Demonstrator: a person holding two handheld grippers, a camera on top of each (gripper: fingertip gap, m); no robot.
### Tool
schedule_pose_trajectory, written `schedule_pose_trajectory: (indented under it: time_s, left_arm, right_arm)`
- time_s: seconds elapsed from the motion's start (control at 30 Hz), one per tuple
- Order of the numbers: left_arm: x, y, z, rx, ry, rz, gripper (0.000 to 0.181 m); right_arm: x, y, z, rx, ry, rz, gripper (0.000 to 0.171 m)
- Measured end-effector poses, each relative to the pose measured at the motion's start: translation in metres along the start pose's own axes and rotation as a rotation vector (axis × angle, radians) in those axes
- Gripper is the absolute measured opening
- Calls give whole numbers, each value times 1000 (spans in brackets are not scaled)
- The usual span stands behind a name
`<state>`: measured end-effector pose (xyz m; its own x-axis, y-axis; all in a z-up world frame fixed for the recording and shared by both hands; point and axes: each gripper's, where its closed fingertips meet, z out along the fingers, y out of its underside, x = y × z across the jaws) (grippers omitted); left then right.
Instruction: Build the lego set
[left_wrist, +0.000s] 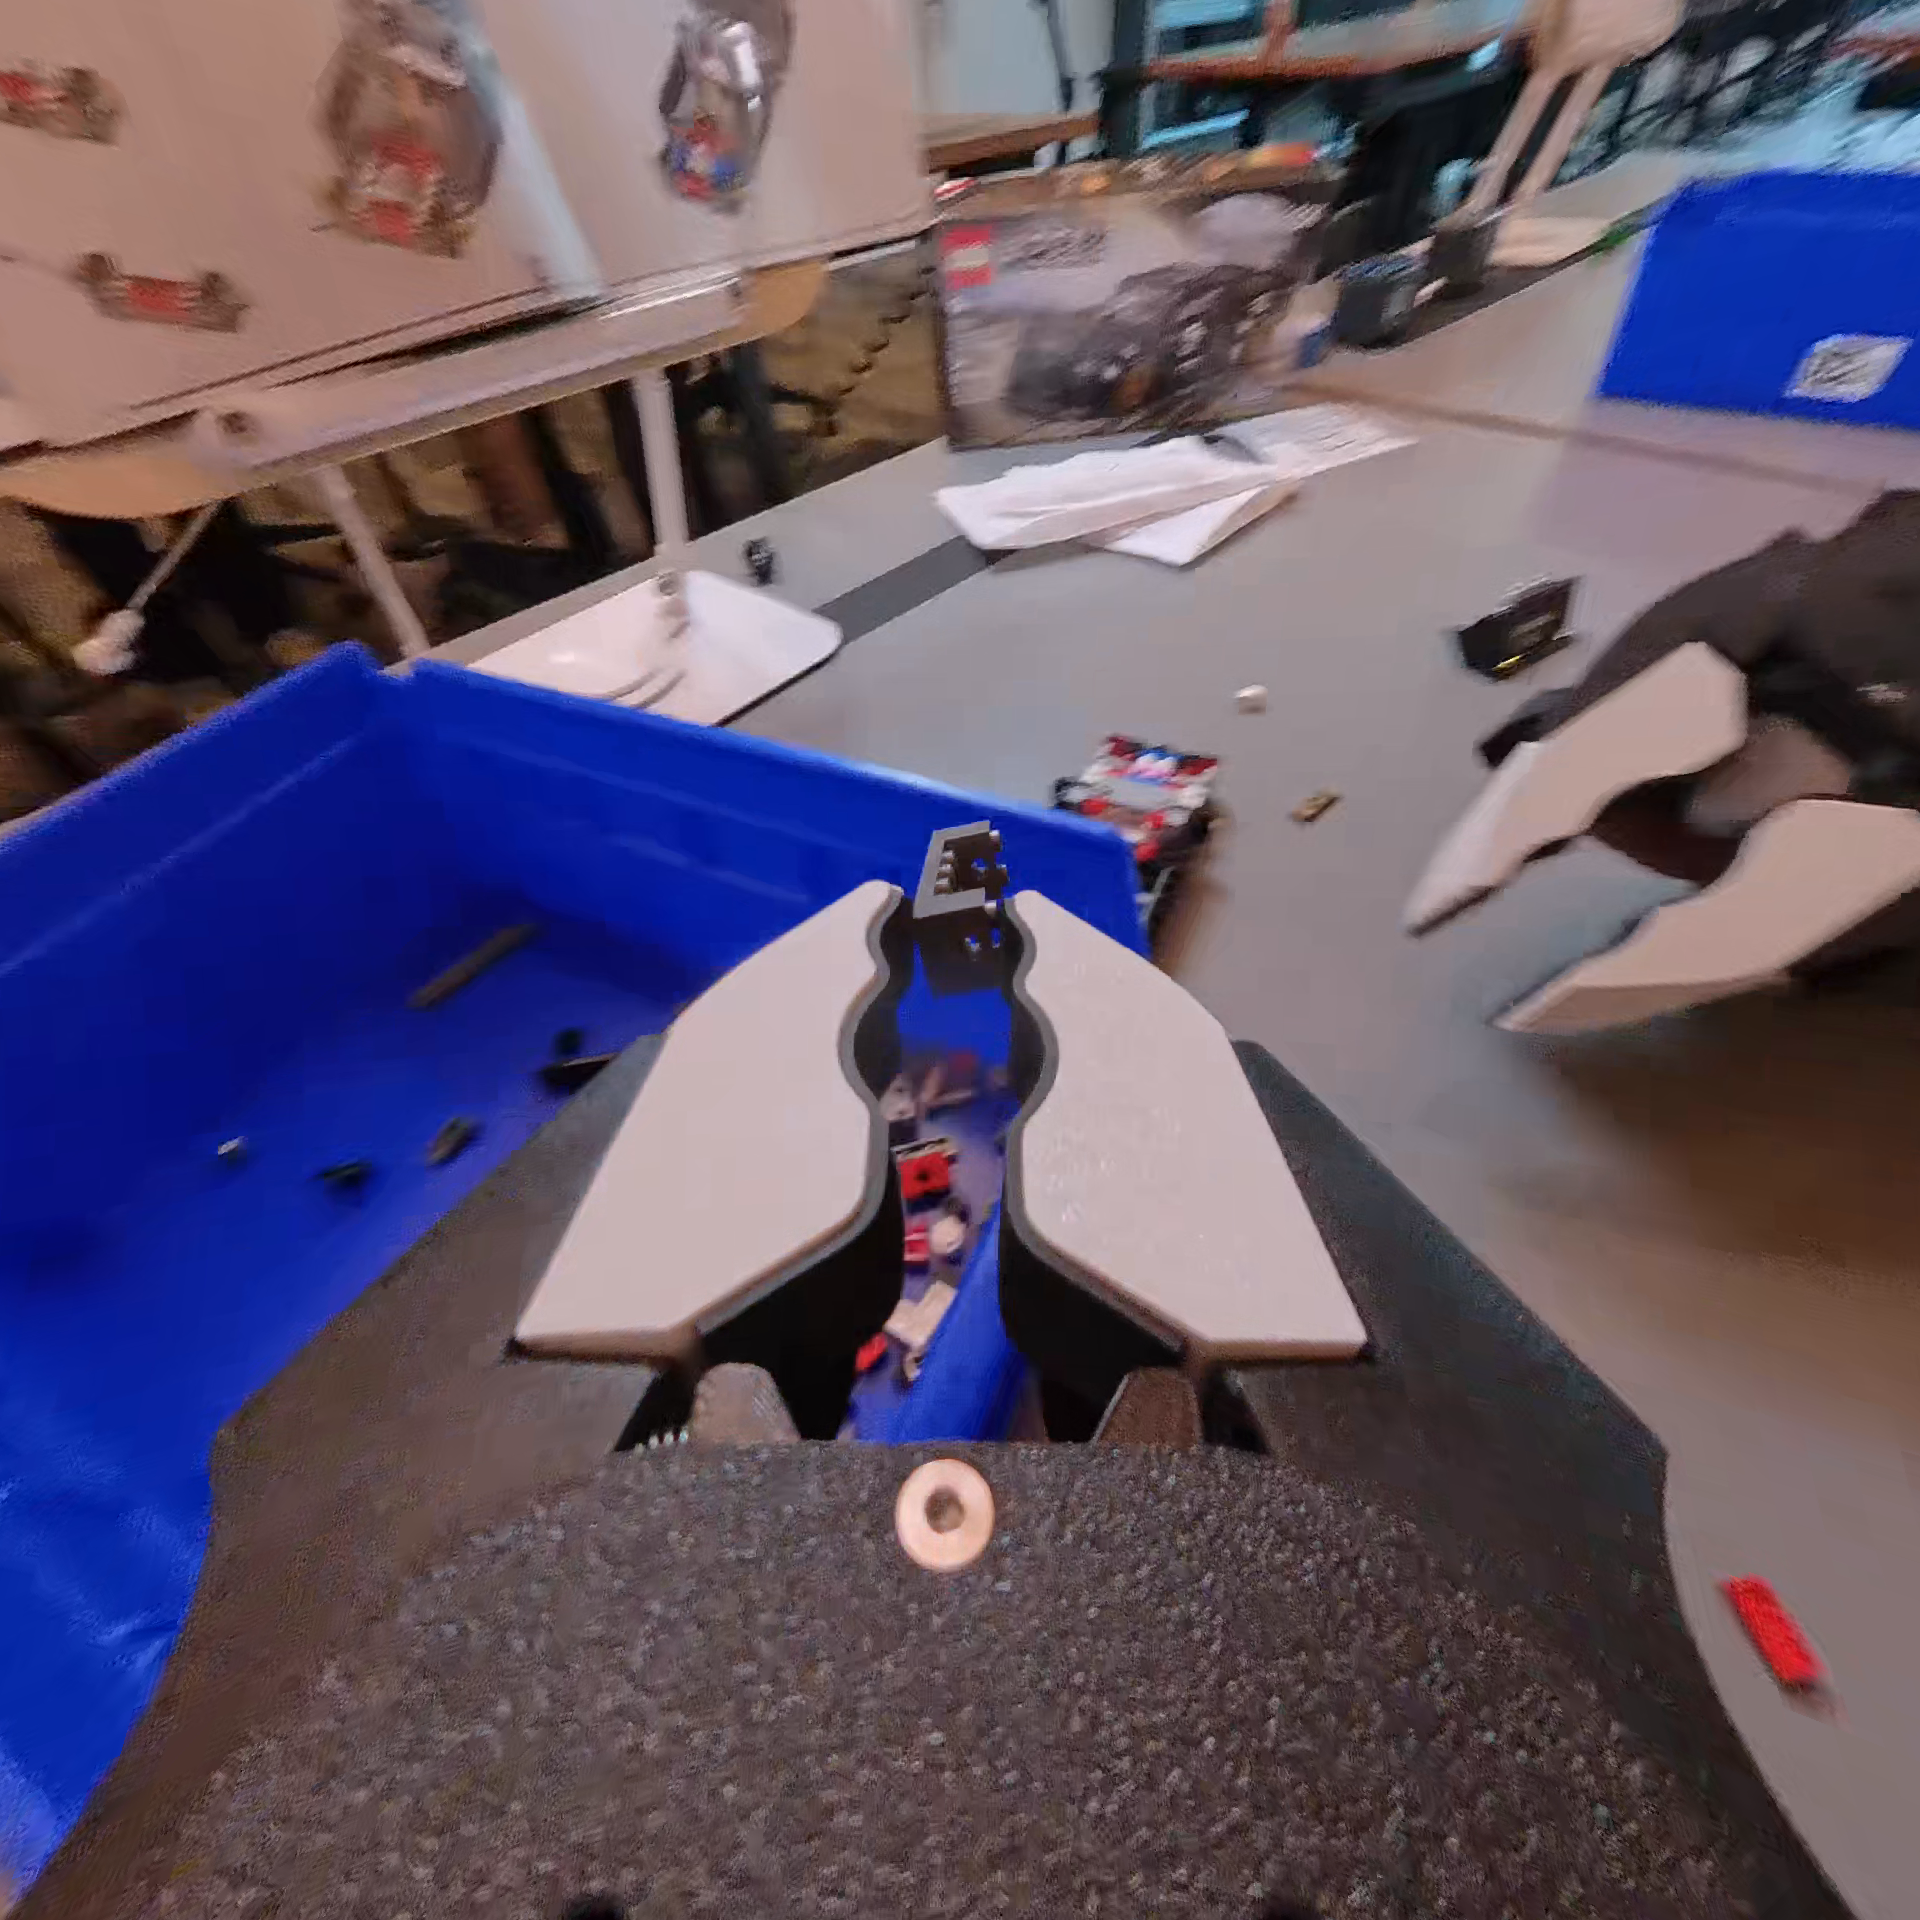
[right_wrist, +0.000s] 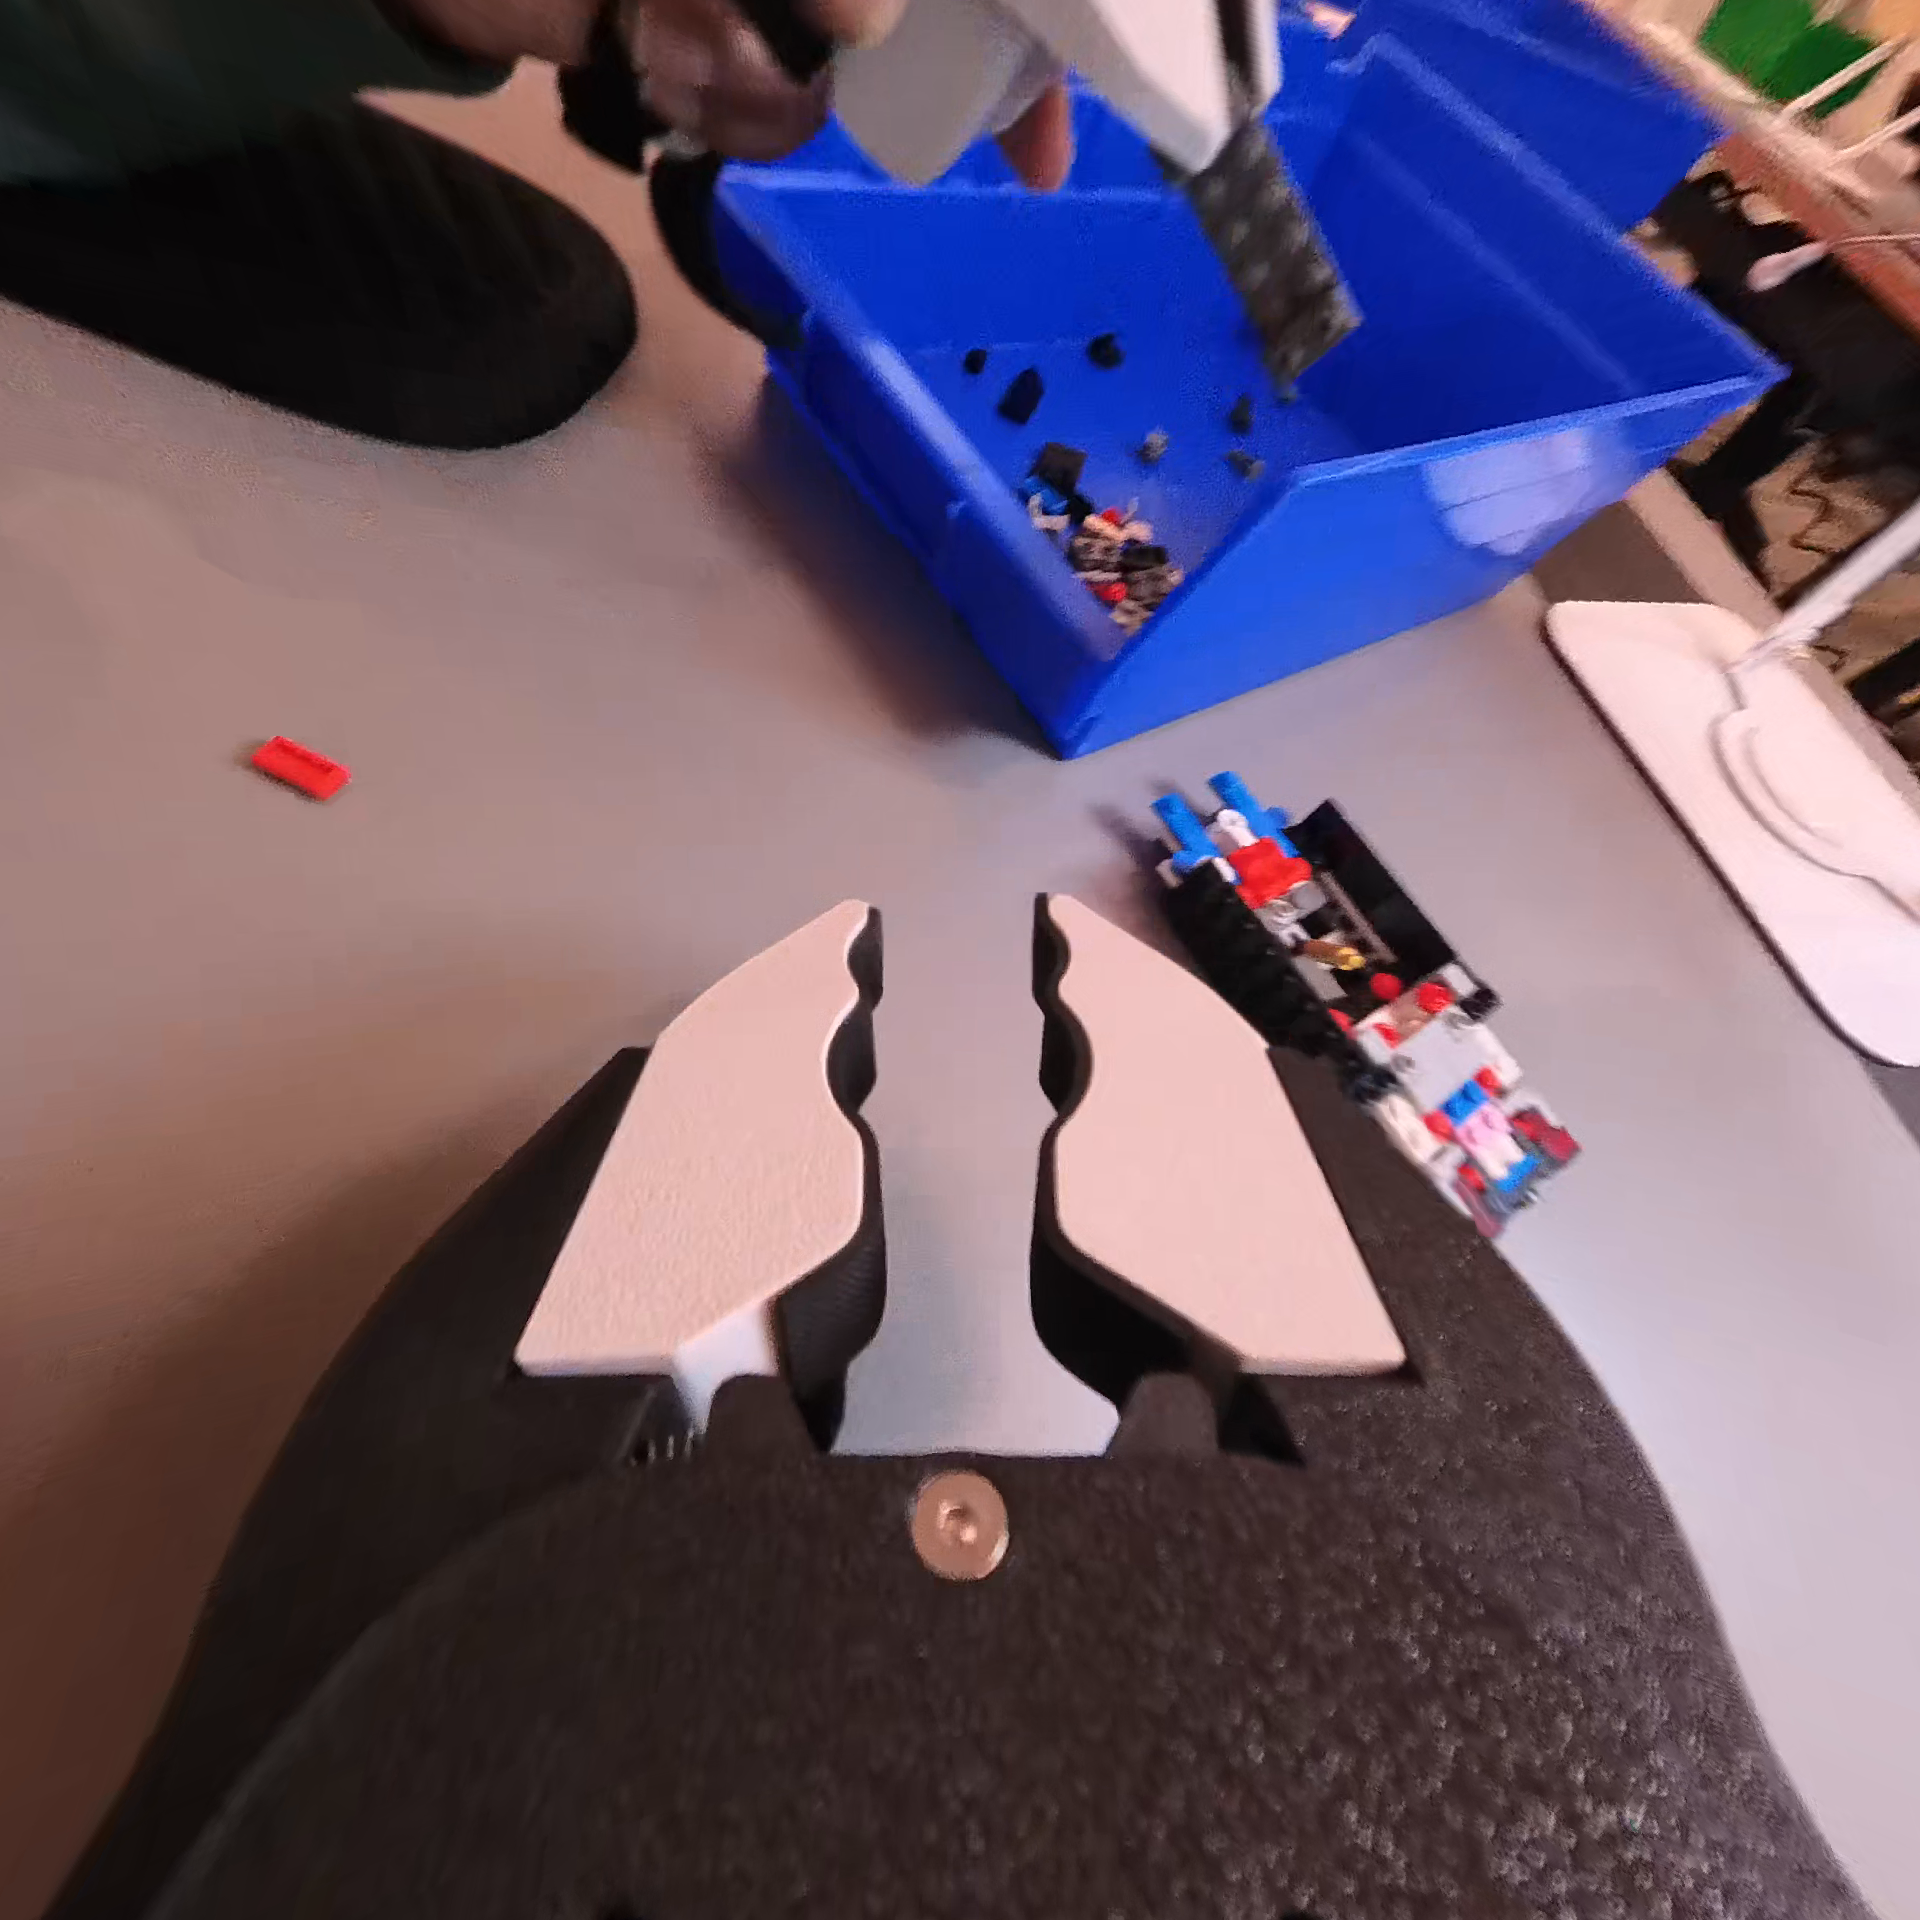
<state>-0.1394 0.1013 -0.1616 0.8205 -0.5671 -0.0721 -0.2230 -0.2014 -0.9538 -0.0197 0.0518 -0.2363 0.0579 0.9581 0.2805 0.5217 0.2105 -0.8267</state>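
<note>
My left gripper (left_wrist: 954, 904) is shut on a dark grey studded Lego plate (left_wrist: 961, 883) and holds it upright above the blue bin (left_wrist: 416, 831). The right wrist view shows the same gripper (right_wrist: 1091, 83) with the plate (right_wrist: 1273, 260) hanging over the bin (right_wrist: 1403, 561), which holds several small loose pieces. My right gripper (right_wrist: 956, 914) is open and empty, low over the grey table, just left of the partly built Lego model (right_wrist: 1351, 987). The model (left_wrist: 1138, 800) and the open right gripper (left_wrist: 1465, 971) also show in the left wrist view.
A red tile (right_wrist: 299, 767) lies alone on the table at the left. A white tray (right_wrist: 1714, 790) sits right of the bin. The Lego box (left_wrist: 1122, 312), paper sheets (left_wrist: 1143, 499) and a second blue bin (left_wrist: 1766, 301) stand at the back. A person's sleeve (right_wrist: 312, 281) is at the upper left. My hands' fingertips stand some 15 cm from each other. My right gripper's tips are some 12 cm from the red tile (right_wrist: 299, 767). The left camera catches it too, in the left wrist view (left_wrist: 1781, 1620).
</note>
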Motion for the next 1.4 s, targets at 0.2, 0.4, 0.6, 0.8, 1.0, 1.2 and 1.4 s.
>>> schedule_pose_trajectory:
  time_s: [0.2, 0.4, 0.6, 0.8, 1.0, 1.2, 1.4]
  left_arm:
    - [-32, 26, 2, -144, -191, 22, 17]
    - [-36, 35, 8, -196, -228, 42, 81]
    - [-24, 26, 9, -145, -168, 78, 68]
    - [-4, 25, 13, -119, -104, 156, 57]
    - [2, 24, 14, -107, -85, 189, 52]
    - [28, 14, 12, -22, 44, 242, 36]
    - [88, 1, 2, 133, 328, 293, 24]
  right_arm:
    - [-62, 2, 13, -23, -252, -113, 27]
    - [-109, -7, 11, -17, -472, -110, 26]
    - [-125, -16, 29, -66, -534, -148, 25]
    - [-140, -13, 41, -183, -606, -285, 17]
    - [-136, -11, 38, -196, -605, -281, 8]
    - [-70, -33, 20, -26, -443, -24, 7]
    - [17, -51, -10, 204, -179, 245, 8]
